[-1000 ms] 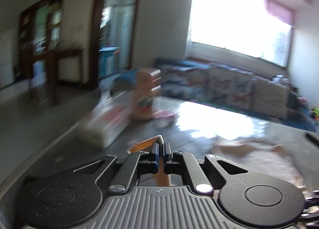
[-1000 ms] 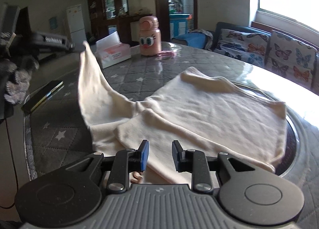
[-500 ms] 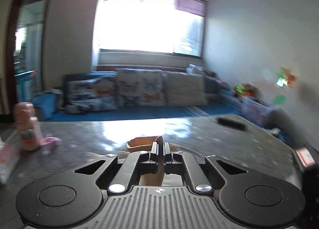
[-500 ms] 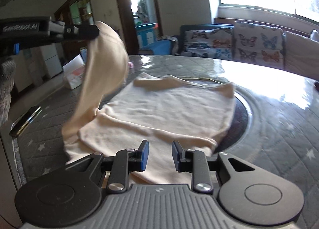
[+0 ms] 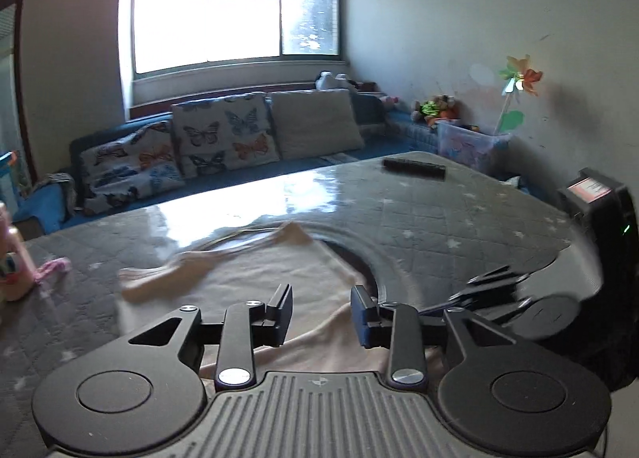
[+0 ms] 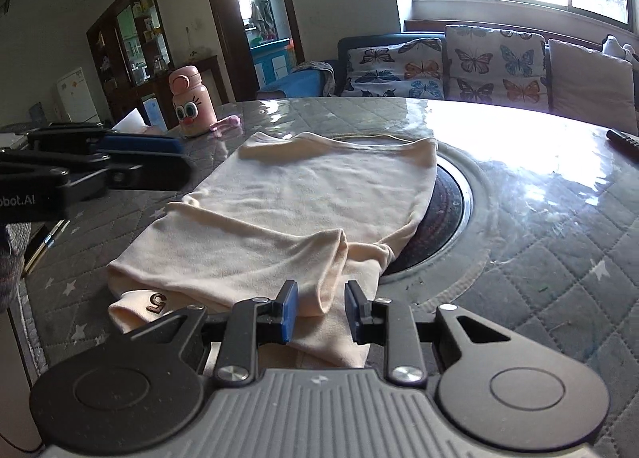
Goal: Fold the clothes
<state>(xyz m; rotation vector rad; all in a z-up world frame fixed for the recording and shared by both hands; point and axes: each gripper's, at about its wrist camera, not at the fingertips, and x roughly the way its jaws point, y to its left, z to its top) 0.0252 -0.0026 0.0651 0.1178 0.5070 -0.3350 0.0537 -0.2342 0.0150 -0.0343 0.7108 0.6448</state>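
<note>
A cream shirt (image 6: 303, 194) with a brown "5" on it lies folded flat on the grey quilted table (image 6: 539, 258), partly over a round recess (image 6: 447, 210). My left gripper (image 5: 321, 314) hovers over the shirt (image 5: 255, 278). Its jaws are opening and nothing is between the pads. In the right wrist view the left gripper (image 6: 179, 160) reaches in from the left, above the shirt's left edge. My right gripper (image 6: 319, 308) sits low at the shirt's near edge. Its jaws stand apart, and a ridge of cloth lies between and under the fingers without being pinched.
A pink cartoon bottle (image 6: 191, 102) and a tissue box (image 6: 139, 120) stand at the table's far left. A phone (image 6: 44, 246) lies near the left edge and a black remote (image 5: 413, 168) at the far right. A black device (image 5: 599, 218) stands at the right edge.
The left gripper swung the raised cloth flap from the left over the shirt and let go. The flap now lies flat on the shirt. The right gripper shifted slightly along the near edge.
</note>
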